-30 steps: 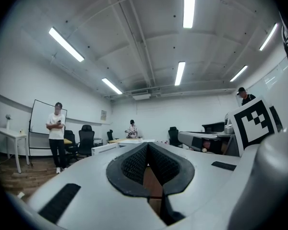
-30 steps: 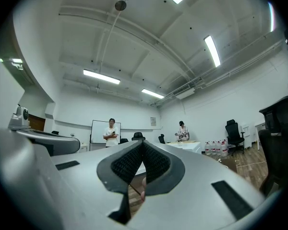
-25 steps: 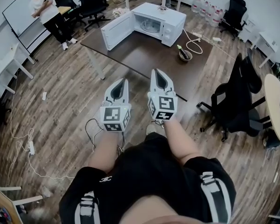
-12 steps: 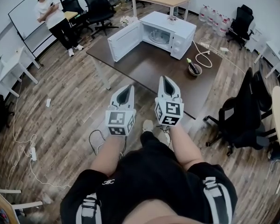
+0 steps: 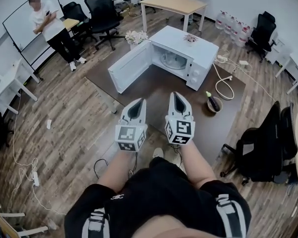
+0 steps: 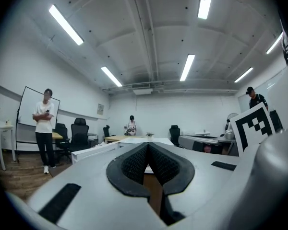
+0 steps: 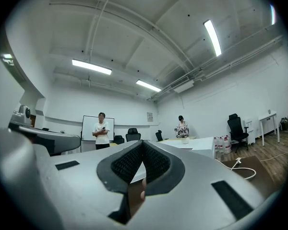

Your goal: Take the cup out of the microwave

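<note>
White microwave (image 5: 188, 51) stands on the dark surface (image 5: 154, 90), its door (image 5: 130, 66) swung open. Its cavity shows only a pale round blur, so the cup cannot be made out. The 2 grippers, left tongs (image 5: 140, 103) and right tongs (image 5: 177, 95), are closed on nothing, near the surface's edge.

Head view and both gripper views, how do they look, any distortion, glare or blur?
Head view: strong fisheye, floor planks bow, microwave sharp, even light. Left gripper view: dark round vignette, ceiling light strip glares, left hand-held gripper close and slightly soft. Right gripper view: same vignette, light strip blown out, room clear.
</note>
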`<state>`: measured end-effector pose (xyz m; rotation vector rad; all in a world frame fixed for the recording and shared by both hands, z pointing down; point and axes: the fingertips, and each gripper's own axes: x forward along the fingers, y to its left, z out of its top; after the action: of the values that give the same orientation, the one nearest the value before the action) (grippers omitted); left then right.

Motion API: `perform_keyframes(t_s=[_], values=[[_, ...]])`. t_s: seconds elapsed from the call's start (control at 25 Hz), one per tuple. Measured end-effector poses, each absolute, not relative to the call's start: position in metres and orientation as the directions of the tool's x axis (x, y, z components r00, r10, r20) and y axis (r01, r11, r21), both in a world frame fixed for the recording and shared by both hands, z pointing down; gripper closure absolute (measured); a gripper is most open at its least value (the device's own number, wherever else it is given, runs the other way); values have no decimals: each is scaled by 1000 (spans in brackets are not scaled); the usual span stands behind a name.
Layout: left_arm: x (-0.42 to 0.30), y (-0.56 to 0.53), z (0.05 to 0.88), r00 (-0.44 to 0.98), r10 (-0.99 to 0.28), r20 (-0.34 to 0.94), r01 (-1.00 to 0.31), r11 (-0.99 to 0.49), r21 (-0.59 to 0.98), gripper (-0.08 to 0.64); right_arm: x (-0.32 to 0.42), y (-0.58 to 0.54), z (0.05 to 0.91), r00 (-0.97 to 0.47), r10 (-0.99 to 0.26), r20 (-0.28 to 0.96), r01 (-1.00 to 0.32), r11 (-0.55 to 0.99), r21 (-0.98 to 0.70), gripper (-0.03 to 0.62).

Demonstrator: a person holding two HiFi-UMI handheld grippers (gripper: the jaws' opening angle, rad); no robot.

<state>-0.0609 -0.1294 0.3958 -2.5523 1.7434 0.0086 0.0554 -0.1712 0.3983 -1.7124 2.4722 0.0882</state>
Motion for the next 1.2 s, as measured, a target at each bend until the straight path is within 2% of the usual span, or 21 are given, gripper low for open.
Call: perform_keyframes(t_s=[0.4, 0.76, 0.92, 1.0, 1.2], values=[[-63, -333, 410, 379, -924, 45, -925, -381, -22, 568, 46, -361, 415, -339, -936, -92, -936, 345, -67, 591], [-66, -404, 435, 442, -892, 93, -896, -443, 11, 568, 44, -427, 450, -264, -964, -20, -963, 265, -48, 592], [-69, -423, 433, 496, -865, 81, -868, -497, 10, 568, 39, -449, 457, -221, -975, -29, -974, 222, -34, 587], [-73, -431, 434, 523, -848, 83, -852, -524, 8, 568, 33, -462, 462, -211, -977, -27, -977, 212, -34, 481], [-92, -453, 442, 556, -824, 104, -830, -558, 13, 568, 26, -511, 496, -135, -990, 32, -989, 133, -61, 318]])
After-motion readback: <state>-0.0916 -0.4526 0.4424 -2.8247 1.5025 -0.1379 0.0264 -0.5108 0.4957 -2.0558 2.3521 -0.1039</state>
